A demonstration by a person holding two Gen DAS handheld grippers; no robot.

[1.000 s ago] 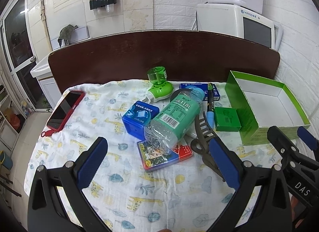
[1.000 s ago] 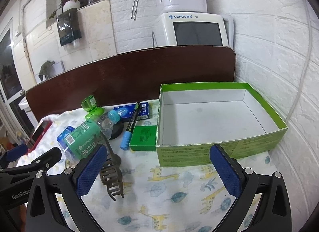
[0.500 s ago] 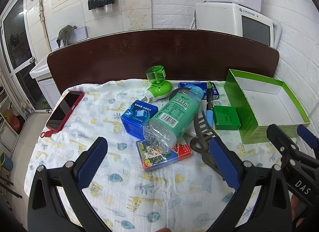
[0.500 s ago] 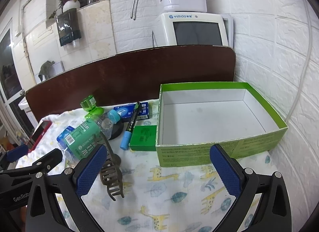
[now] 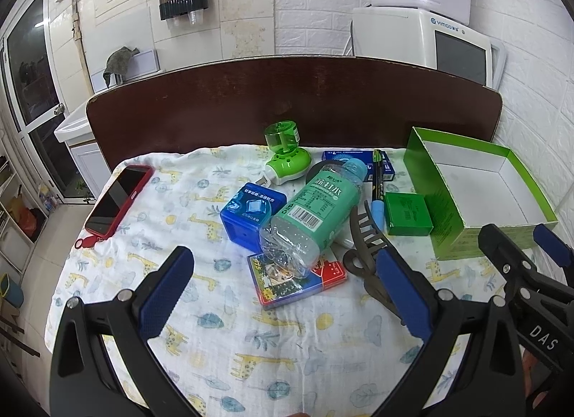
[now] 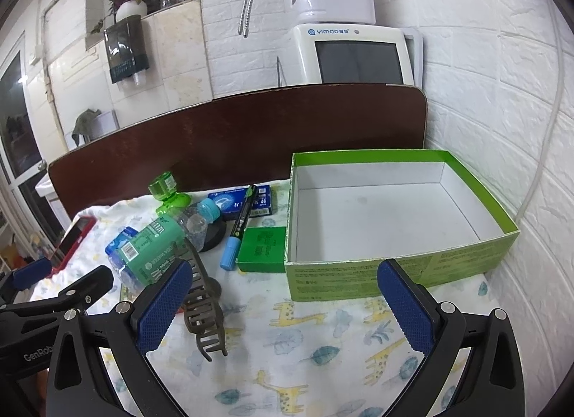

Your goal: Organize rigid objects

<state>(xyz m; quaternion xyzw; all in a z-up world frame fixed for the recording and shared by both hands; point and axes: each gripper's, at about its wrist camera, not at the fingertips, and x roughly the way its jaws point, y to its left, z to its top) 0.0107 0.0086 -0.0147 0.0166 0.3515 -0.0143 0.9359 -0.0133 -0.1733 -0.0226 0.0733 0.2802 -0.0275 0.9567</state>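
With both the left gripper [image 5: 285, 291] and right gripper [image 6: 283, 304] spread and empty, the hair claw clip [image 6: 202, 304] beside the green box [image 6: 398, 275] near the desk's right edge is best pinched across its spine.

A clear plastic bottle with a green label and light-blue cap [image 5: 315, 209] lies on its side, its base over a flat card pack with a red edge [image 5: 297, 279] and beside a blue rectangular tin [image 5: 253, 214]. A dark claw hair clip [image 6: 202, 306] lies near it. A blue-capped marker [image 6: 238, 228] and a small green box [image 6: 262, 248] lie beside the open, empty green cardboard box [image 6: 394, 273]
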